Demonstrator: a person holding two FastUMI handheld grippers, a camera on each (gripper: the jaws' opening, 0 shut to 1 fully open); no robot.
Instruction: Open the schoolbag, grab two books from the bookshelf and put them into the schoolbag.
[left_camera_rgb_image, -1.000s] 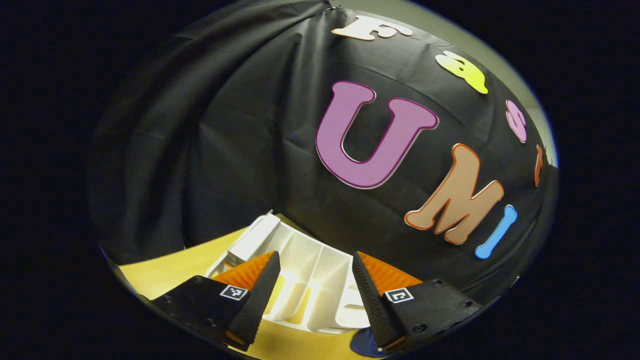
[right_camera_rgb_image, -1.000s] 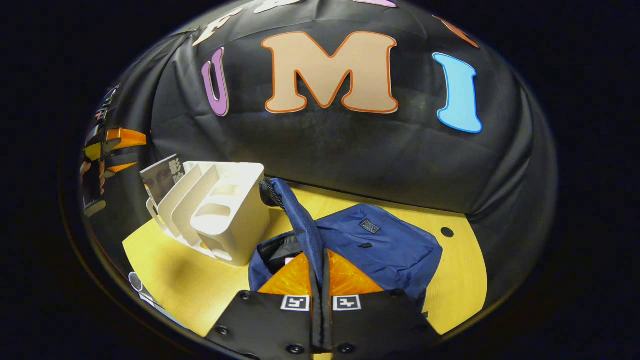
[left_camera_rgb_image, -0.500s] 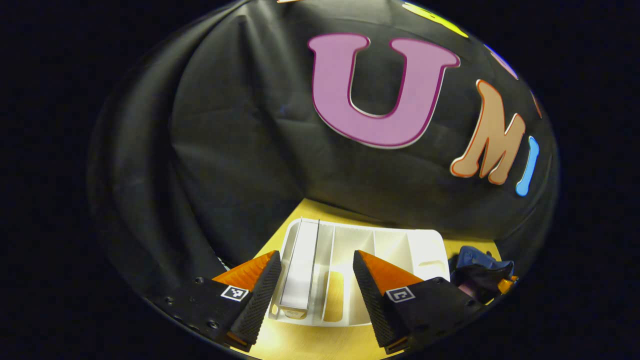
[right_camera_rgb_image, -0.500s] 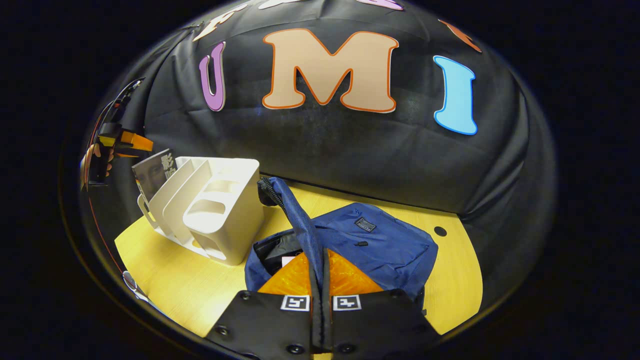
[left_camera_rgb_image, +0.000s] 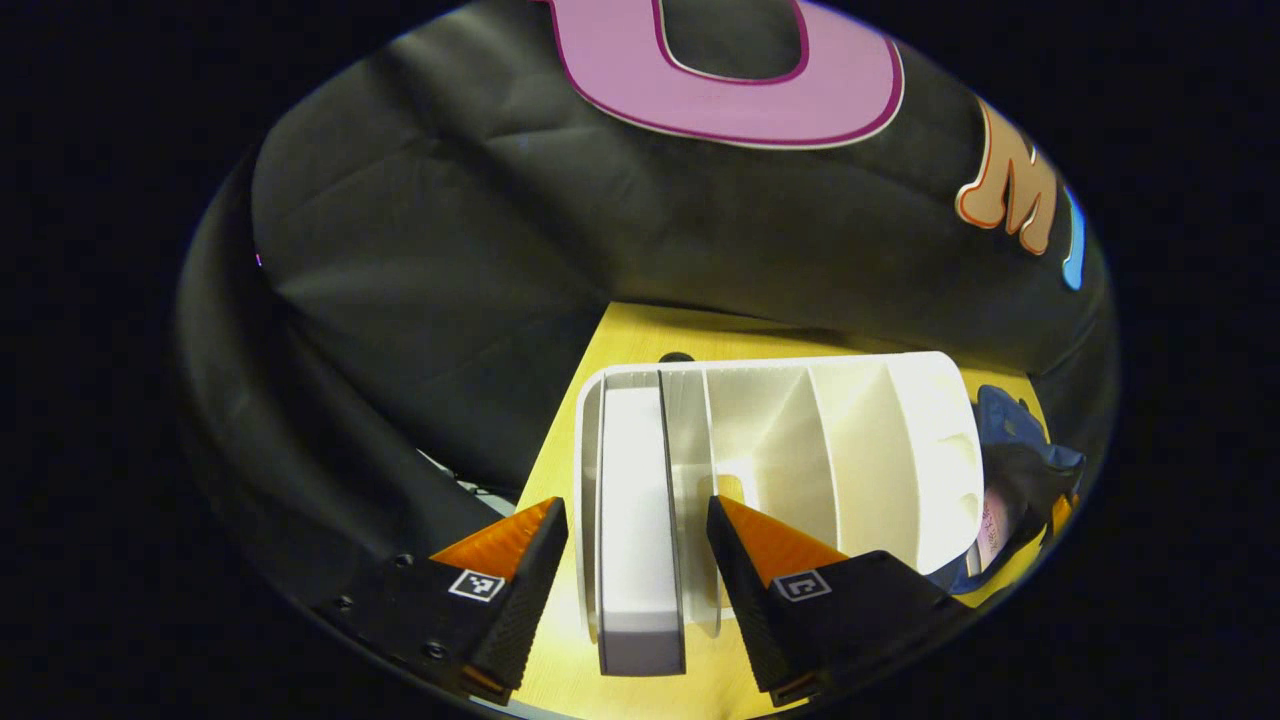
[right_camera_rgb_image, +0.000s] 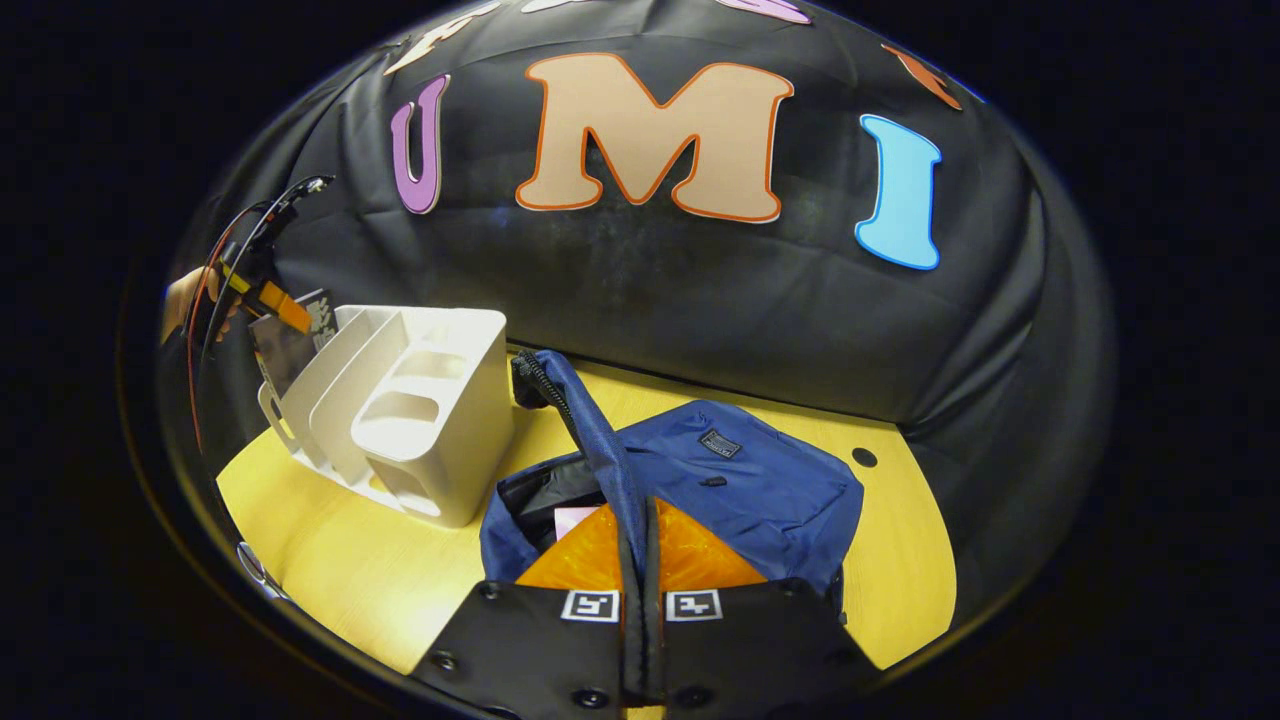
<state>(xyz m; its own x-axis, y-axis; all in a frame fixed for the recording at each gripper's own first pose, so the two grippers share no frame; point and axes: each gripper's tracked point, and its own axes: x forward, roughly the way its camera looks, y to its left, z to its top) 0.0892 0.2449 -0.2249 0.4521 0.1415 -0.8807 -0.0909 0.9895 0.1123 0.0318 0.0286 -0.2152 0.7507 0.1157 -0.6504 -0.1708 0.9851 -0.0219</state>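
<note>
The white bookshelf (left_camera_rgb_image: 840, 440) stands on the yellow table just below my left gripper (left_camera_rgb_image: 633, 505). One book (left_camera_rgb_image: 635, 450) stands upright in its leftmost slot, pale page edge up. My open left gripper has a finger on each side of that book, not touching it. In the right gripper view the blue schoolbag (right_camera_rgb_image: 750, 485) lies open beside the bookshelf (right_camera_rgb_image: 420, 400). My right gripper (right_camera_rgb_image: 640, 508) is shut on the bag's zippered flap (right_camera_rgb_image: 590, 430) and holds it up. Something pale (right_camera_rgb_image: 572, 518) lies inside the opening. The left gripper (right_camera_rgb_image: 262, 292) hovers at the book (right_camera_rgb_image: 288, 345).
The yellow table (right_camera_rgb_image: 900, 570) has a small dark hole (right_camera_rgb_image: 864, 457) behind the bag. A black cloth wall closes in the table at the back and sides. The other shelf slots (left_camera_rgb_image: 870, 420) hold nothing. A hand (right_camera_rgb_image: 185, 295) holds the left gripper.
The left gripper has tipped down and moved in over the bookshelf, so the book now sits between its open fingers. The right gripper keeps holding the bag's flap up, hardly moved.
</note>
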